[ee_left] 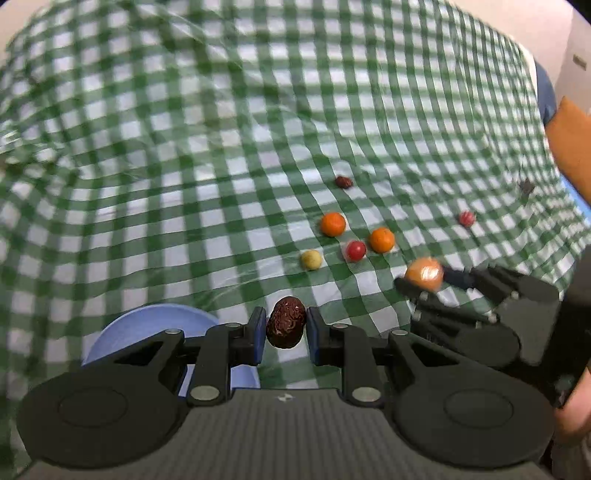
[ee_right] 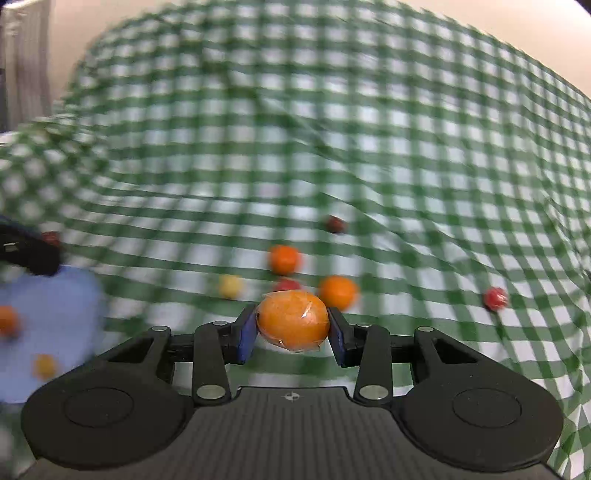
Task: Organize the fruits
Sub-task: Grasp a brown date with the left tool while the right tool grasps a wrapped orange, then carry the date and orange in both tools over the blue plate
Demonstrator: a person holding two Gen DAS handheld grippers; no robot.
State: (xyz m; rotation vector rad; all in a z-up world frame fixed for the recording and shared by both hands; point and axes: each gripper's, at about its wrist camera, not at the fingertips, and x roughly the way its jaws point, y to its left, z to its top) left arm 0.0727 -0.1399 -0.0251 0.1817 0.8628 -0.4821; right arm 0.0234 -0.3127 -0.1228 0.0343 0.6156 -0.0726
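Blue pads of the left claw sit narrowly apart in the left wrist view, pinching a wrinkled dark-brown date between them. Just below and left of it lies a pale blue plate on the green-and-white checked cloth that covers the desk. Farther out on the cloth lie two oranges, a red fruit between them, a yellow fruit, a small dark date and another red fruit well apart to the right. The right claw reaches in from the right, gripping a wrapped orange.

From the right wrist view, blurred, the right claw is spread moderately wide, its blue pads pressed on either side of the wrapped orange, whose clear film catches the light. Beyond it lie the loose oranges, the yellow fruit, the dark date and the far red fruit. At left the blue plate carries a small orange fruit and a small yellow one. A beige wall stands behind the desk.
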